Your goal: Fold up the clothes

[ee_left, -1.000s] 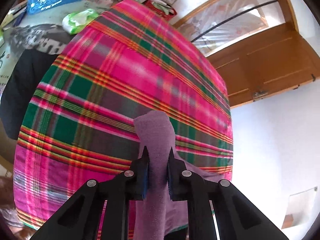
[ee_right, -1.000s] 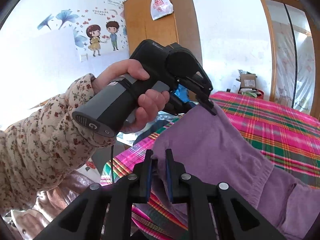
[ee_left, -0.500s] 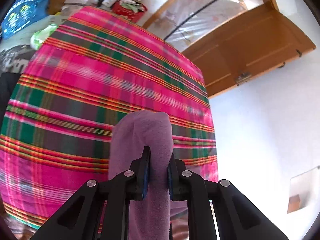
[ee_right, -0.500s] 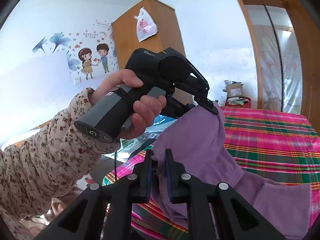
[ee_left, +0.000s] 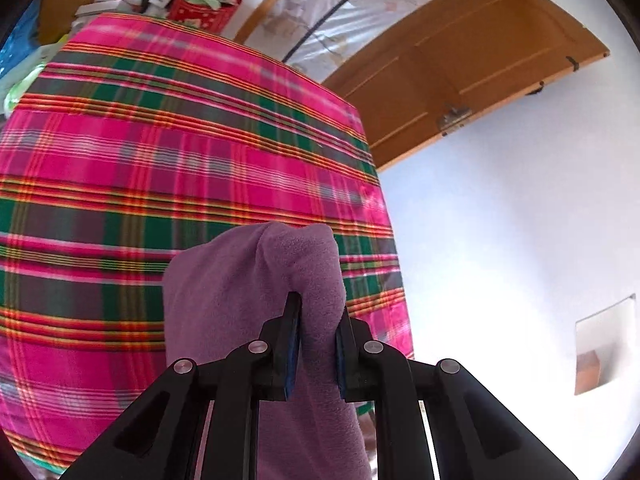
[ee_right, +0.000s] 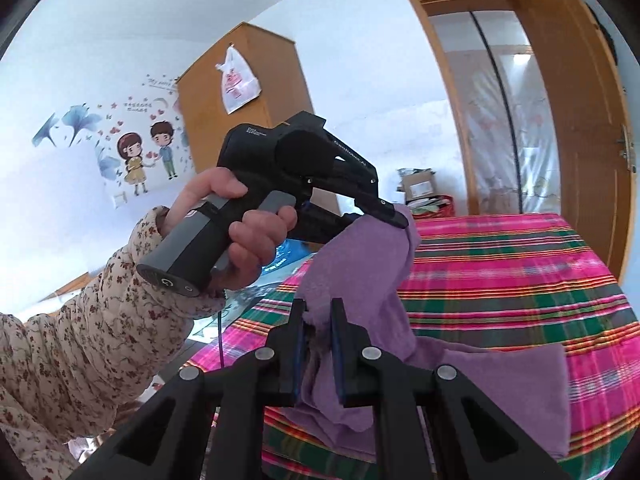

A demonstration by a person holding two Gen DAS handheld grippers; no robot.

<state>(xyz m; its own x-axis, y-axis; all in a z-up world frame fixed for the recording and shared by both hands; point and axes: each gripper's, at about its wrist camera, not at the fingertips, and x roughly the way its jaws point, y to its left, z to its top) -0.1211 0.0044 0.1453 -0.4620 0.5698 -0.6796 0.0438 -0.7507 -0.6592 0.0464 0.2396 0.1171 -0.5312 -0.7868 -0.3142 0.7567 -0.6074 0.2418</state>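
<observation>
A purple fleece garment (ee_left: 256, 280) hangs between both grippers above a bed with a pink and green plaid cover (ee_left: 160, 160). My left gripper (ee_left: 316, 308) is shut on a bunched edge of it, and the cloth drapes down over the fingers. My right gripper (ee_right: 318, 312) is shut on another edge of the purple garment (ee_right: 360, 276). In the right wrist view the left gripper (ee_right: 394, 216), held in a hand with a floral sleeve, pinches the cloth higher up. The lower part of the garment (ee_right: 500, 392) lies on the plaid cover (ee_right: 520, 276).
A wooden door (ee_left: 460, 68) and glass sliding doors stand past the bed's far end. Boxes and a red tin (ee_left: 200, 4) sit at the far edge. A wooden wardrobe (ee_right: 248, 108) and wall stickers are at the left. Dark clothes lie at the bed's left side.
Both grippers have lifted the purple garment higher and moved toward the bed's right edge. The left wrist view has swung right, so the door and wall fill more of it.
</observation>
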